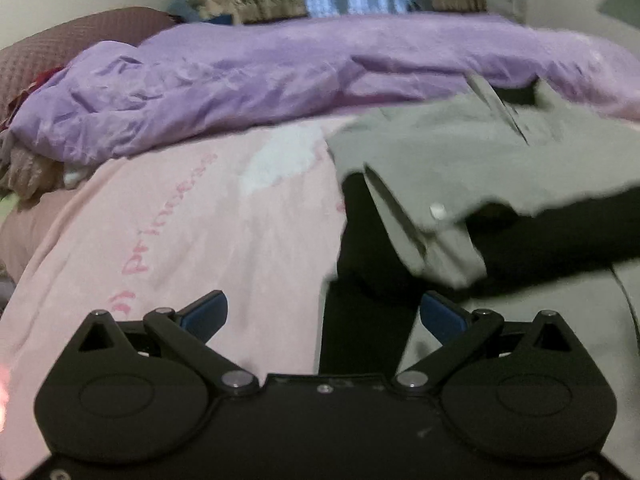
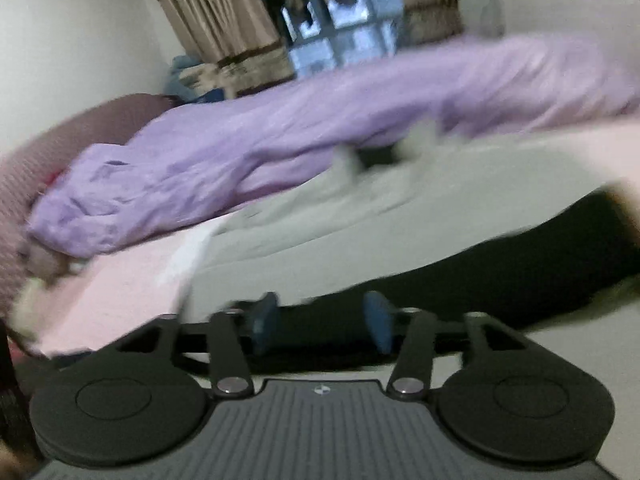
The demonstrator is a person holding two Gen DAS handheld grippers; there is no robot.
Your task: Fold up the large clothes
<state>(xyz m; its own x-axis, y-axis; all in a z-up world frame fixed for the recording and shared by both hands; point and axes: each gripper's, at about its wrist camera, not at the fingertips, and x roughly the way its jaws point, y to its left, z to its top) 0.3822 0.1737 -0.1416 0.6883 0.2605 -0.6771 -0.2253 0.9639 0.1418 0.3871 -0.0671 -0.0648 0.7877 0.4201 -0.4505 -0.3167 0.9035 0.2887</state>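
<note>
Shirt [image 2: 360, 216] (grey, blurred) cut off behind right tool [image 2: 320, 322]

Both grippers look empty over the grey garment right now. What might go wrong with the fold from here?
1. The folded-over grey garment is unheld: left gripper and right gripper are both open, so the flap may slump back.
2. The black garment lies under it, so a low grasp may pinch both layers.
3. The purple duvet bunches against the far edge and may snag the next fold.
</note>
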